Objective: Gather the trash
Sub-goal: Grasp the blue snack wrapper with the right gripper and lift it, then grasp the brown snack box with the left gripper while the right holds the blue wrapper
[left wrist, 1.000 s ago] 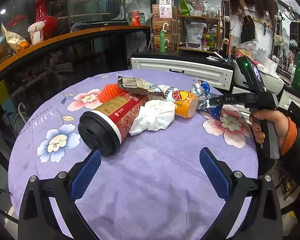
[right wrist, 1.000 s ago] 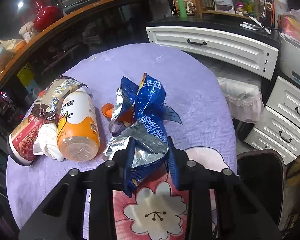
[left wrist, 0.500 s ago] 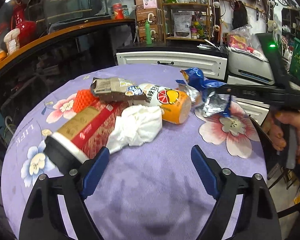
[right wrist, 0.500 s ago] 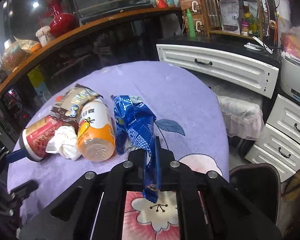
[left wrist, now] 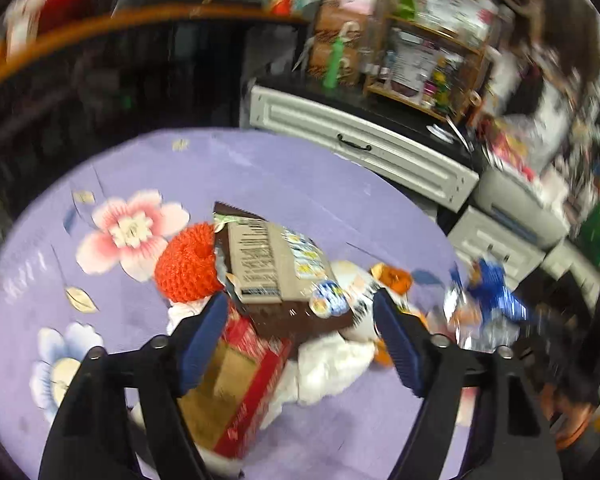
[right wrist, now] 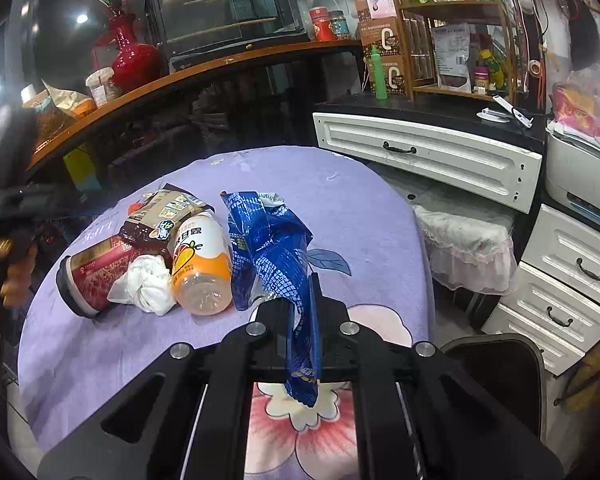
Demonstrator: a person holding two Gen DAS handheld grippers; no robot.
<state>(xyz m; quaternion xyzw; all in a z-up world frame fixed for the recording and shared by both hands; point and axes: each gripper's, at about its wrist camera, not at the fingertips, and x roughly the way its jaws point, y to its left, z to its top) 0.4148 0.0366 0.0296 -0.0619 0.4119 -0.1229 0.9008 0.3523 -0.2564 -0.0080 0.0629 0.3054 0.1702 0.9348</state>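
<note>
On the purple flowered tablecloth (right wrist: 340,196) lies a trash pile: a red cup with a black lid (right wrist: 88,276), a crumpled white tissue (right wrist: 148,284), an orange-labelled bottle (right wrist: 200,264) and a brown snack wrapper (right wrist: 160,216). My right gripper (right wrist: 302,312) is shut on a blue foil snack bag (right wrist: 268,240), which hangs raised beside the bottle. In the blurred left wrist view my left gripper (left wrist: 300,320) hovers over the pile, its jaws closing. The brown wrapper (left wrist: 276,268), red cup (left wrist: 240,380) and tissue (left wrist: 324,364) lie between its blue pads (left wrist: 204,340), and no pad visibly presses on them. An orange mesh scrubber (left wrist: 188,268) sits just beyond.
White drawer units (right wrist: 428,156) stand behind and to the right of the table. A lace-covered stool (right wrist: 464,248) and a dark bin-like container (right wrist: 496,380) sit off the table's right edge. A curved wooden counter (right wrist: 204,68) runs behind on the left.
My left gripper swept forward over the pile and its jaws narrowed. My right gripper closed flat on the blue bag and lifted it slightly.
</note>
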